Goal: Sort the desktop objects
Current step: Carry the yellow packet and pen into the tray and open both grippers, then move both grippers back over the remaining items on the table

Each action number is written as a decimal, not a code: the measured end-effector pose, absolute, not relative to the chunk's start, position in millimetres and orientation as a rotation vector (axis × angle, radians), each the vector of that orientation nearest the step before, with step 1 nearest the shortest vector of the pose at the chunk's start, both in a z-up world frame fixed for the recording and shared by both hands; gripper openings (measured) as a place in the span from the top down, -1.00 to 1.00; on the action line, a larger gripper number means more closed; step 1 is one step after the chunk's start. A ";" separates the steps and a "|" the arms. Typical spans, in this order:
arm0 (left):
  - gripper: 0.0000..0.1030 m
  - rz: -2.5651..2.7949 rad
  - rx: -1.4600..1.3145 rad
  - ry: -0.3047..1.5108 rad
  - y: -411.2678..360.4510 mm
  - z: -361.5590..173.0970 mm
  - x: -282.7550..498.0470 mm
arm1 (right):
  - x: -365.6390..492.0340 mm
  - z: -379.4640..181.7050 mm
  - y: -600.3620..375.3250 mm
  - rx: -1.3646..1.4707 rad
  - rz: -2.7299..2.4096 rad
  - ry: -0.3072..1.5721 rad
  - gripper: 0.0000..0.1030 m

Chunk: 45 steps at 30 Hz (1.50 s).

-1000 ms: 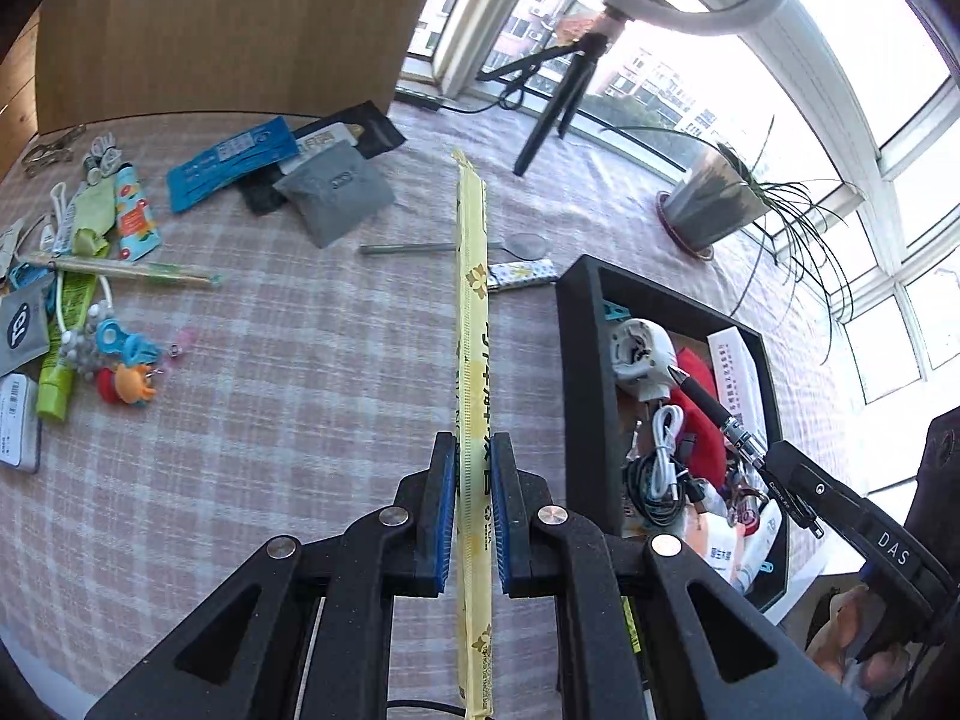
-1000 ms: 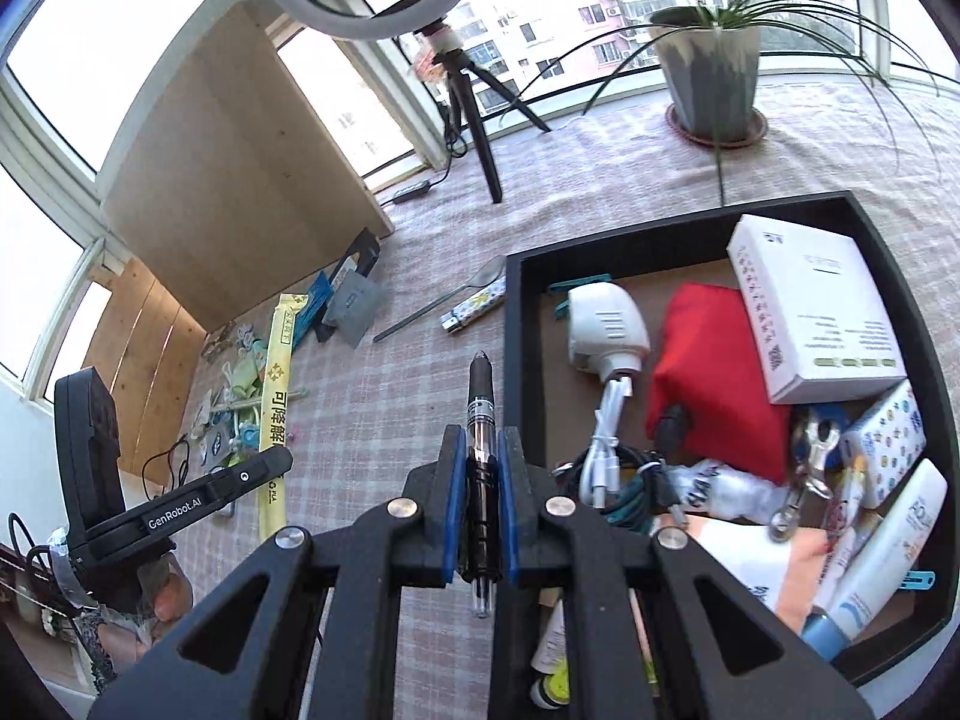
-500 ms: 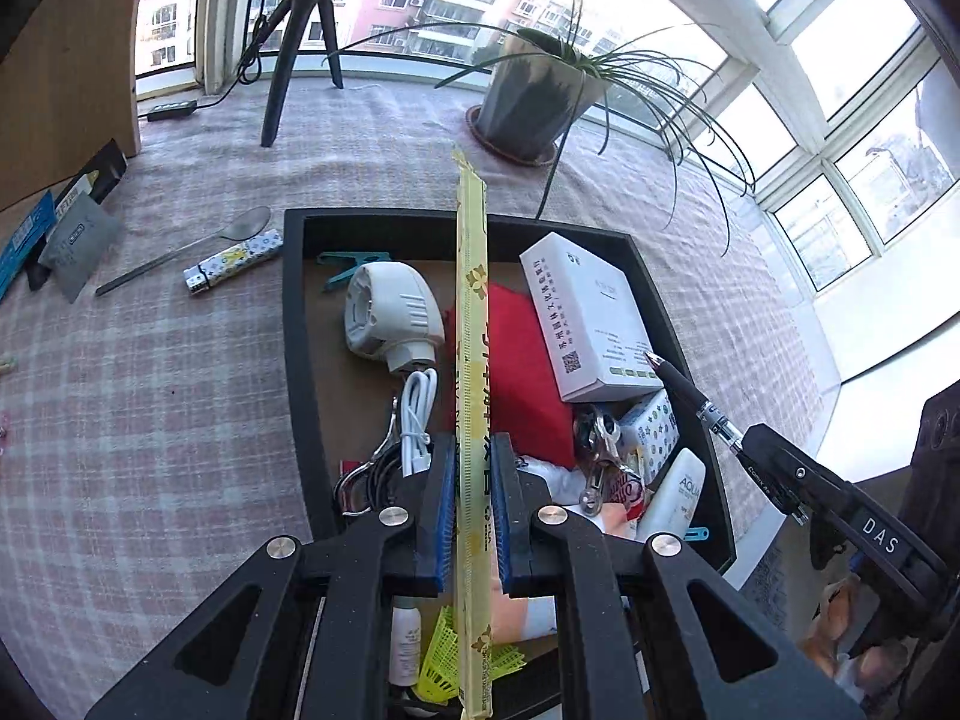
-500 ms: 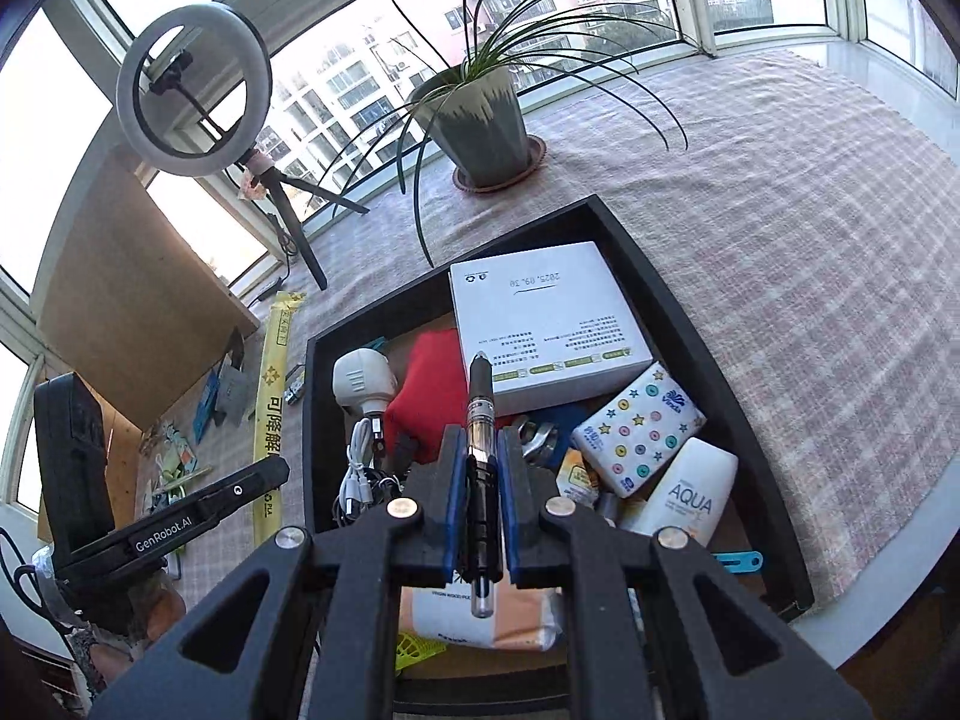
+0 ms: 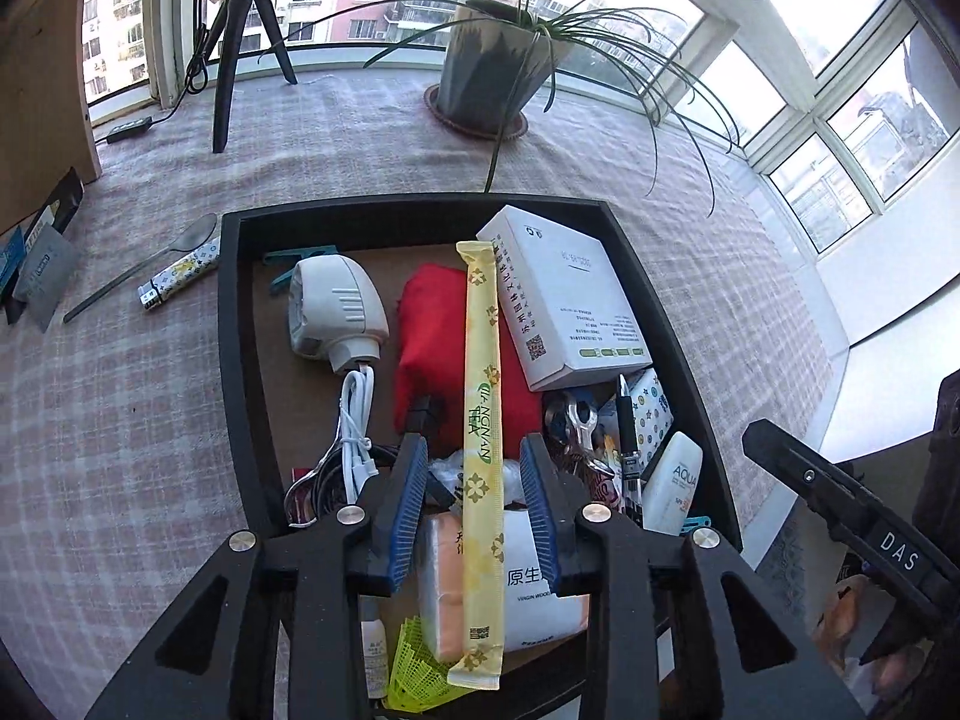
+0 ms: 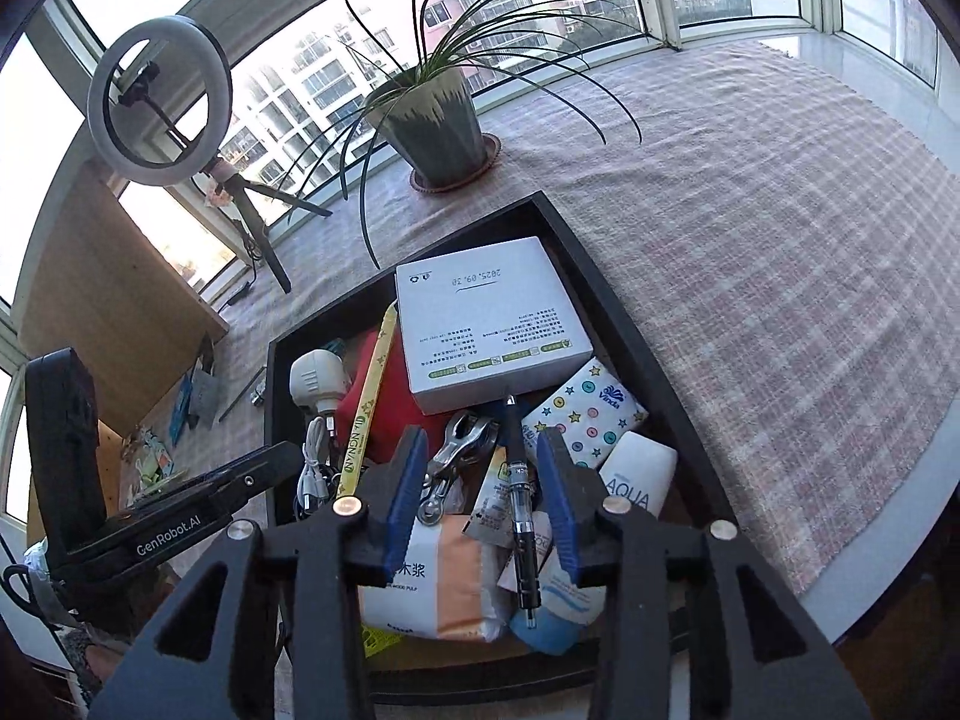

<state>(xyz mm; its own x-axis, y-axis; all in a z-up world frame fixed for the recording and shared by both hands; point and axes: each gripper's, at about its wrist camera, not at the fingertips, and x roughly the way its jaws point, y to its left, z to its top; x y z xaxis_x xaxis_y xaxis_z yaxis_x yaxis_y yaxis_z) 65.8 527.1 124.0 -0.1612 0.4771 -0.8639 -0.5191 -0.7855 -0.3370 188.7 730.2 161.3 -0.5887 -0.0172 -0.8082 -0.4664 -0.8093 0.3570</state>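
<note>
A black tray [image 5: 231,324] holds several sorted items: a white box [image 5: 570,294], a red cloth [image 5: 429,336], a white charger [image 5: 333,306] and a tissue pack [image 5: 534,594]. My left gripper [image 5: 474,474] is open above the tray, and the long yellow tea sachet [image 5: 480,420] lies loose between its jaws on the pile. My right gripper [image 6: 483,468] is open too, and the black pen [image 6: 519,492] lies loose between its jaws on the pile. The tray [image 6: 606,300] and the sachet [image 6: 369,408] also show in the right wrist view.
A potted plant [image 5: 486,78] and a ring-light tripod [image 5: 240,30] stand behind the tray. A spoon [image 5: 144,264], a patterned lighter [image 5: 177,279] and cards [image 5: 42,270] lie on the checked cloth to the left. The table edge [image 6: 888,540] runs close on the right.
Both grippers have opened above the tray. The tea sachet has dropped from the left one and the pen from the right one onto the pile.
</note>
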 end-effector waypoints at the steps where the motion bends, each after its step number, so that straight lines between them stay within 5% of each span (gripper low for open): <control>1: 0.41 2.002 -1.468 0.054 524.3 122.9 65.8 | 187.2 160.6 728.7 -1.265 2.455 0.810 0.25; 16: 0.26 2.228 -1.480 0.078 428.6 131.4 48.9 | 140.9 154.7 647.3 -1.401 2.557 0.704 0.11; 26: -0.43 2.387 -1.473 0.099 335.3 130.2 50.2 | 109.2 148.1 559.2 -1.495 2.639 0.592 0.05; 45: -0.45 2.456 -1.784 -0.163 160.5 66.6 46.5 | 86.1 117.6 413.6 -1.679 2.681 0.359 0.02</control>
<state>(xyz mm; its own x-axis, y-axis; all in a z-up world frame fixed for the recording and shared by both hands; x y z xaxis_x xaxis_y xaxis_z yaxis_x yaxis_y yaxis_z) 46.5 160.5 66.6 -0.3079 0.1445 -0.9404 -0.0189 -0.9891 -0.1458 86.1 413.6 117.6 -0.4433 -0.1545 -0.8830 -0.0833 -0.9737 0.2122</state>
